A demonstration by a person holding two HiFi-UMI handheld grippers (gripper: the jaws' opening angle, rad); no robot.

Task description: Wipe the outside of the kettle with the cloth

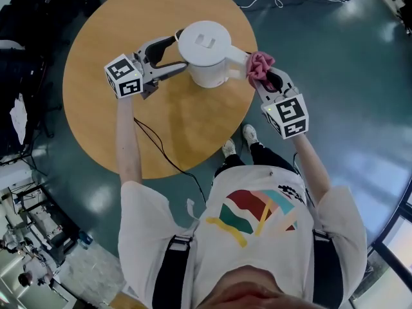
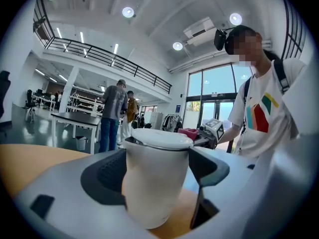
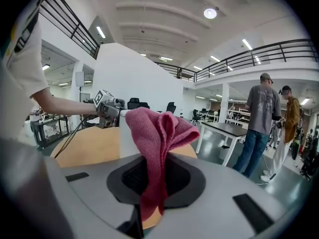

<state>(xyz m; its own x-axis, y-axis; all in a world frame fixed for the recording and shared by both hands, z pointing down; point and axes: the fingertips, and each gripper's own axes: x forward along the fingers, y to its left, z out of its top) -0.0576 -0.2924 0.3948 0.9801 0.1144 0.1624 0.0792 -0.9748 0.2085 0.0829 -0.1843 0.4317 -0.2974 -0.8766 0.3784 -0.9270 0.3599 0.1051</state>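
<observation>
The white electric kettle (image 1: 205,53) stands upright on the round wooden worktop (image 1: 129,37), near its right edge. The left hand-held gripper (image 1: 176,51) has its jaws spread wide to either side of the kettle's body, the pads close to its wall but not clearly pressing on it. The right hand-held gripper (image 1: 269,81) is clamped on a bunched pink cloth (image 1: 260,64), which stands up from the jaws and touches the part jutting from the kettle's right side.
</observation>
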